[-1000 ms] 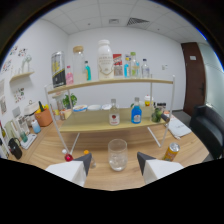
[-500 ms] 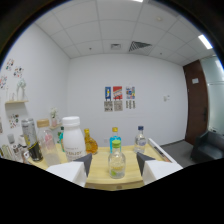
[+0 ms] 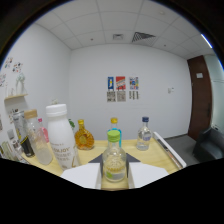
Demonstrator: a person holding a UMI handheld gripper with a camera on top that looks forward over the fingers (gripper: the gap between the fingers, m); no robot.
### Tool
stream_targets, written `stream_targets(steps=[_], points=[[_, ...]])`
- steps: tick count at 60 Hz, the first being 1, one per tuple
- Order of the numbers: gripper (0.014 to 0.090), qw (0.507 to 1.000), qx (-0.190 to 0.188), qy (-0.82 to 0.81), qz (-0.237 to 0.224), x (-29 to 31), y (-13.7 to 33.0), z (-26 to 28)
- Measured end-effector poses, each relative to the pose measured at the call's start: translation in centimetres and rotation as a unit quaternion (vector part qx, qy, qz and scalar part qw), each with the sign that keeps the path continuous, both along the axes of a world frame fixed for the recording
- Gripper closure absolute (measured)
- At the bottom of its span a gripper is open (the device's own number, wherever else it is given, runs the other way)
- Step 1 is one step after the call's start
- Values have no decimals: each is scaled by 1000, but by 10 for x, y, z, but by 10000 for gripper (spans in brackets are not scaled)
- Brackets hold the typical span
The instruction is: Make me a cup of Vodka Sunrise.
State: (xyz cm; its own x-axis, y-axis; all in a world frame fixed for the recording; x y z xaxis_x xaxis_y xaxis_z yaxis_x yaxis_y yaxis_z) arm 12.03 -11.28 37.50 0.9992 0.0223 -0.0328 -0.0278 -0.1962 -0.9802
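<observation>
Here, green-capped bottle (image 3: pixel 114 162) between tongs (image 3: pixel 114 175), white bottle (image 3: pixel 61 136) beside

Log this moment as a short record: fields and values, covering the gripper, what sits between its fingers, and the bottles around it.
gripper: fingers either side of a small bottle; whether they press on it cannot be told
between fingers: clear bottle with green cap
beside it: tall white bottle
beyond fingers: round amber bottle, bottle with yellow cap, clear bottle with dark blue cap
surface: wooden shelf top
back wall: three small posters
other: dark door
</observation>
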Motion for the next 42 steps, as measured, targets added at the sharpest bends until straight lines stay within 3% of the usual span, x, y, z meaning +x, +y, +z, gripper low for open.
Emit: stream_targets(steps=[13,22,25,35,42], points=[[694,998,66,0,3,2,-39,63],[696,997,72,19,-1,2,-78,47],[696,998,60,18,-2,2,-87,22],[696,998,-39,41,-1,-7,-108,-110],[696,996,-78,38,1,-7,-116,-181]])
